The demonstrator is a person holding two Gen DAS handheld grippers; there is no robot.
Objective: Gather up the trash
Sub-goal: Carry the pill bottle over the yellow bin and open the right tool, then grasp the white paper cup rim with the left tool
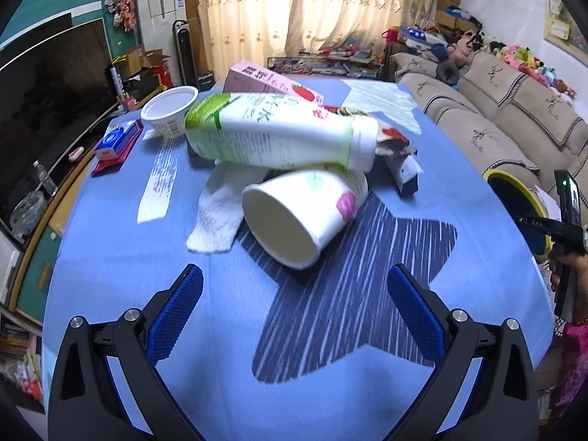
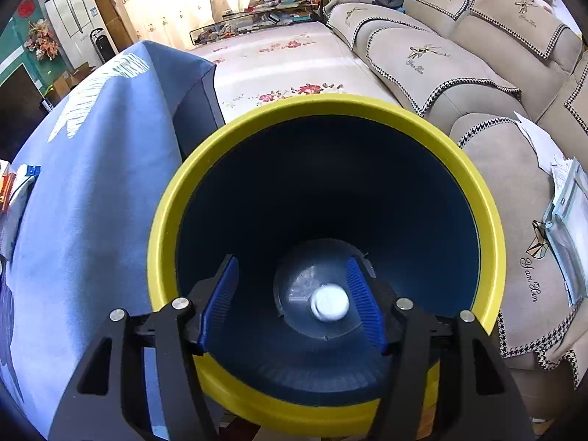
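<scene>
The left gripper (image 1: 294, 294) hangs over the near part of the desk (image 1: 110, 264), its blue-padded jaws spread wide with nothing between them; bare blue cloth with a dark striped star pattern lies under it, giving open room short of the trash pile. The pile sits at mid-desk: a white paper cup (image 1: 301, 213) lies on its side with its mouth toward the camera, a white and green bottle (image 1: 272, 136) rests across it, and a crumpled tissue (image 1: 217, 220) lies touching the cup's left side. Behind them are a pink carton (image 1: 264, 81) printed with a strawberry, an upright white tub (image 1: 169, 110), a long paper slip (image 1: 160, 183) with print too small to read, a blue and red packet (image 1: 115, 143) near the left edge, and a torn wrapper (image 1: 398, 161) to the right. The bottle's writing is blurred. The right gripper (image 2: 292, 294) is held over the mouth of a yellow-rimmed bin (image 2: 367, 108) with a dark blue inside, its jaws apart and empty; a small white cap (image 2: 329, 307) lies on the bin's bottom. The bin stands just beside the desk's draped right edge, with a sofa (image 2: 441, 62) on its far side.
</scene>
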